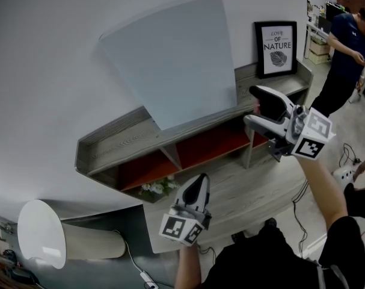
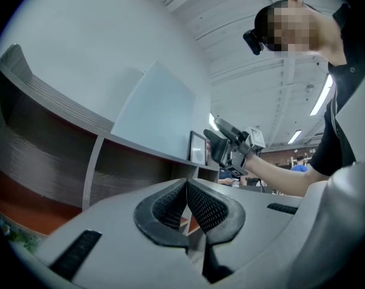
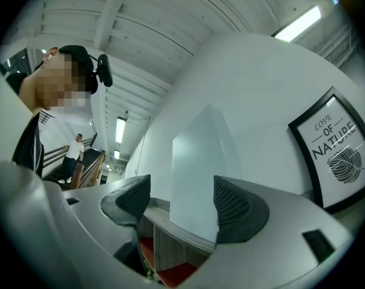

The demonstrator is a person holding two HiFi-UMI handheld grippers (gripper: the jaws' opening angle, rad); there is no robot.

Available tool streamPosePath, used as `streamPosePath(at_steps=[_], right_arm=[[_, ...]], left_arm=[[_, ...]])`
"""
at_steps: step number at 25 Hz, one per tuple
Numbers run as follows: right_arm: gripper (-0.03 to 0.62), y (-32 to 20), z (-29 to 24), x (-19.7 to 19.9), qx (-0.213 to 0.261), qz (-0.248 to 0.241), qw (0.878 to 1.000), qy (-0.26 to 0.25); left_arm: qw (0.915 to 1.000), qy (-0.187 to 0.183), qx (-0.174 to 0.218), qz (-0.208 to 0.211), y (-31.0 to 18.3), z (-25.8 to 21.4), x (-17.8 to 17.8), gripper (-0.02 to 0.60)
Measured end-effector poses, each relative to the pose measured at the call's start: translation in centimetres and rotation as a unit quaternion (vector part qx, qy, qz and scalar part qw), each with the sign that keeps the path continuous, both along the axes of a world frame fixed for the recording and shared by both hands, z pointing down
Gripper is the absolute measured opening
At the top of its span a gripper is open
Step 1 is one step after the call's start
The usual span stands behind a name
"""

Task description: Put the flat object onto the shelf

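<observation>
**A:** Where's the flat object?

**B:** The pale blue-grey flat rectangular panel [image 1: 170, 59] is on top of the grey wood-grain shelf unit [image 1: 119, 152]. Its bottom edge sits on the shelf's top board and its back is against the white wall behind the shelf. It's roughly mid-shelf, standing on edge (the wide lens bends everything, so I can't grade the lean).

**A:** Is anything gripping it?

**B:** No, both tools are clear of it.

**A:** Right claw?

**B:** The right gripper [image 3: 182, 200] has its jaws spread wide with nothing between the pads. In the right gripper view the panel shows through the gap, but it's beyond the tips with no contact. In the head view the gripper is in front of the shelf's right end, off to the panel's right.

**A:** Left?

**B:** The left gripper [image 2: 186, 188] has its jaws pressed together. The ribbed black pads meet at the tips and hold nothing. It's in front of the shelf's middle, below the compartments in the head view, nose pointing up at the shelf.

**A:** What else is around the shelf?

**B:**
- A black-framed print with a leaf and lettering [image 1: 276, 49] stands on the shelf top at the right end, against the wall, well apart from the panel.
- The open compartments under the top board are red-orange inside.
- Small white flowers with green leaves [image 1: 158, 187] sit at the shelf's lower edge, near the middle divider.
- A white round-ended cylinder [image 1: 44, 236] lies off the shelf's left end, lower down.
- A person in dark clothes [image 1: 344, 53] stands past the shelf's right end.
</observation>
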State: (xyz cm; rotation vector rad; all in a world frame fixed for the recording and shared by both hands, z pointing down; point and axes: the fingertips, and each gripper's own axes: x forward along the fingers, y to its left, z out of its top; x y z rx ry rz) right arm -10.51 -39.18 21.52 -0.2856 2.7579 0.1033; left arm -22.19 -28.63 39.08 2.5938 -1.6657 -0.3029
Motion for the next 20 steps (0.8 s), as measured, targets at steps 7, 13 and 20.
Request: streamPosePath(at_steps=[7, 13, 20], right_arm=[[0.333, 2.1, 2.2, -0.5, 0.012, 0.021, 1.0, 0.002], [0.286, 3.1, 3.6, -0.8, 0.017, 0.04, 0.999, 0.004], [0.155, 4.2, 5.2, -1.0, 0.007, 0.041, 0.999, 0.008]], left_arm=[[1.0, 0.002, -0.003, -0.005, 0.2, 0.2, -0.1, 0.015], [1.0, 0.003, -0.004, -0.005, 0.3, 0.4, 0.1, 0.015], [1.0, 0.004, -0.005, -0.005, 0.5, 0.6, 0.0, 0.015]])
